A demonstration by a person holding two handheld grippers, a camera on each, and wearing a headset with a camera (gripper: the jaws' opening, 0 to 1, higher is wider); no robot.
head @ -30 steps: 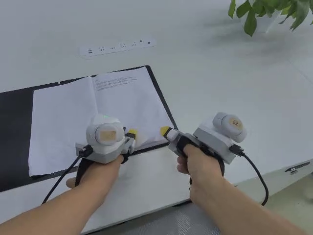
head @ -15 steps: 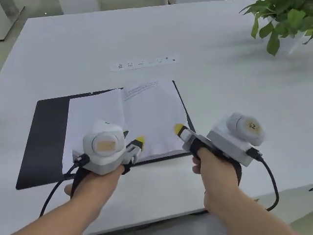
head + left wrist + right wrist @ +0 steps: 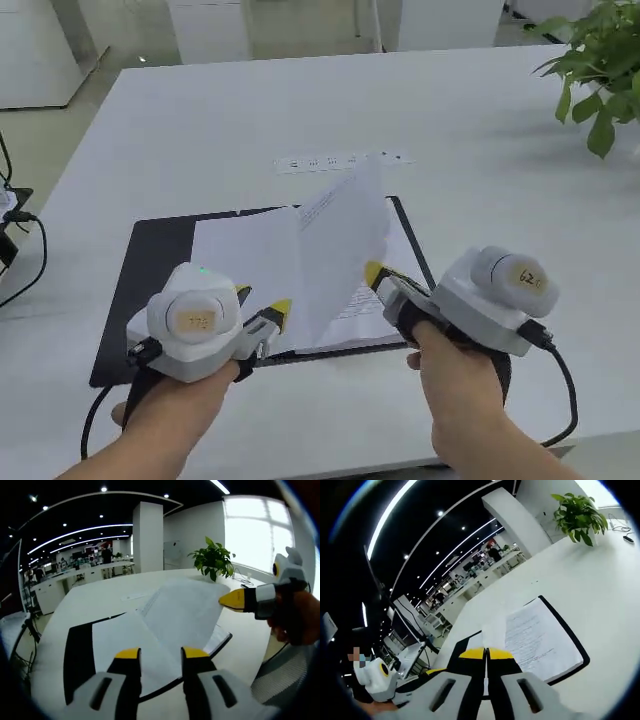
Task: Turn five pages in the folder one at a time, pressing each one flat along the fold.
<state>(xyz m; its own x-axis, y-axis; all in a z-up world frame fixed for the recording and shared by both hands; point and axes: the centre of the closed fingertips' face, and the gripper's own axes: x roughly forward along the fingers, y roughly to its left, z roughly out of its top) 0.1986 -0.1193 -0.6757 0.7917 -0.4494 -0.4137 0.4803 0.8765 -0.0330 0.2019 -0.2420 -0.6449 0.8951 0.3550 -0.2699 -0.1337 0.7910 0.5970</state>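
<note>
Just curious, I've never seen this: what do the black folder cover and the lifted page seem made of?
Folder cover: matt black, lies stiff and flat, probably plastic or coated board. Lifted page: thin white printed paper; it curves softly where the right gripper pinches it.

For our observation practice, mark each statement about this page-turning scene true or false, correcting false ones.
1. The right gripper is shut on a page, held raised above the folder. True.
2. The left gripper clamps the folder's cover. False: its jaws stand open, holding nothing.
3. The power strip lies between folder and person. False: it lies beyond the folder's far edge.
4. A plant stands at the table's far right. True.
</note>
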